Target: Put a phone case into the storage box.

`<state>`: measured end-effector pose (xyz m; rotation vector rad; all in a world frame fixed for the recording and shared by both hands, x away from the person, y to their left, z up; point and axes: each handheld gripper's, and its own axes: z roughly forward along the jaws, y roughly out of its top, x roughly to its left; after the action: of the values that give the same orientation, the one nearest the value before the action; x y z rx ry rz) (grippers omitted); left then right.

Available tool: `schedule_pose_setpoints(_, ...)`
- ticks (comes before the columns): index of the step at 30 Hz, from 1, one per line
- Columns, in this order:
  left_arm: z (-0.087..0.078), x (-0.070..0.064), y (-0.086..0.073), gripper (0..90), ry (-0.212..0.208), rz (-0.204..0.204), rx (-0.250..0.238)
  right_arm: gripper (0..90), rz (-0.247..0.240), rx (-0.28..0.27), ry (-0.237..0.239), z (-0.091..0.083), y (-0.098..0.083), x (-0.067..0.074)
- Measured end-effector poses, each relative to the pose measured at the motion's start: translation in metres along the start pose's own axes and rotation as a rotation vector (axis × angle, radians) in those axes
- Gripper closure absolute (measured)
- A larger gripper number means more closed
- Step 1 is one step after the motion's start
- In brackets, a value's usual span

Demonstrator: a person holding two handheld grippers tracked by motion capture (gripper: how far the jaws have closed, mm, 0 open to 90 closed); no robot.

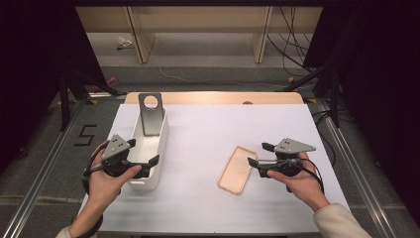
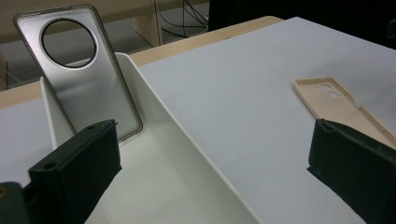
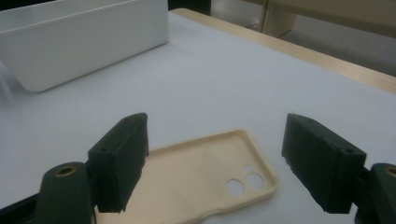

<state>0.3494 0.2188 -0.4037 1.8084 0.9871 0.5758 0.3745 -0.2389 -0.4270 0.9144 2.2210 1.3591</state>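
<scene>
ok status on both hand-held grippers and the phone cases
Left hand-held gripper open over the white bin. Right hand-held gripper open around the beige phone case, no grip yet. Silver case leaning in bin. Nothing in the way.

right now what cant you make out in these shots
- Foot of the grey phone case, left gripper view: hidden behind the left gripper jaw, so where it rests in the white bin is unclear.
- Near end of the beige phone case, right gripper view: cut off by the bottom edge and the right gripper jaw.
- Small litter on the floor, high view: too small to identify.
</scene>
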Motion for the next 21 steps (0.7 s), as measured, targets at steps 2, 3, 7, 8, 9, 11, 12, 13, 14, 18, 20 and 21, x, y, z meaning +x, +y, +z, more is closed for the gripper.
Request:
schedule_pose_setpoints(2, 0.001, -0.001, -0.001, 3.1, 0.001, 0.004, 0.005, 33.5, -0.009, 0.010, 0.008, 0.003, 0.001, 0.002)
schedule_pose_setpoints(3, 0.001, -0.002, -0.002, 3.8, 0.002, 0.003, 0.004, 39.8, -0.012, 0.026, 0.013, 0.004, 0.001, 0.003)
schedule_pose_setpoints(7, 0.003, -0.004, -0.003, 6.7, 0.006, 0.004, 0.011, 75.5, -0.004, 0.114, 0.035, 0.010, -0.001, 0.007)
schedule_pose_setpoints(8, 0.003, -0.004, -0.003, 7.8, 0.006, -0.002, 0.009, 82.1, -0.002, 0.135, 0.039, 0.012, -0.001, 0.008)
schedule_pose_setpoints(9, 0.003, -0.004, -0.003, 8.9, 0.005, -0.004, 0.007, 88.4, -0.002, 0.151, 0.034, 0.013, -0.002, 0.009)
schedule_pose_setpoints(11, 0.003, -0.004, -0.003, 10.6, 0.010, -0.001, 0.002, 90.0, 0.002, 0.186, 0.050, 0.015, -0.002, 0.011)
schedule_pose_setpoints(12, 0.003, -0.004, -0.003, 11.5, 0.011, -0.002, 0.000, 90.0, -0.001, 0.207, 0.057, 0.017, -0.001, 0.013)
schedule_pose_setpoints(13, 0.002, -0.004, -0.004, 12.2, 0.012, -0.005, -0.002, 90.0, -0.004, 0.226, 0.063, 0.019, -0.002, 0.014)
schedule_pose_setpoints(14, 0.002, -0.003, -0.004, 12.9, 0.015, -0.007, -0.003, 90.0, -0.006, 0.243, 0.074, 0.022, -0.002, 0.015)
schedule_pose_setpoints(18, 0.002, -0.002, -0.004, 13.5, 0.019, -0.005, -0.001, 90.0, -0.006, 0.324, 0.089, 0.031, -0.006, 0.019)
schedule_pose_setpoints(20, 0.003, -0.003, -0.004, 13.8, 0.020, 0.000, -0.002, 90.0, -0.005, 0.351, 0.088, 0.034, -0.007, 0.019)
schedule_pose_setpoints(21, 0.003, -0.003, -0.004, 13.9, 0.019, 0.001, -0.002, 90.0, -0.006, 0.354, 0.089, 0.035, -0.008, 0.019)
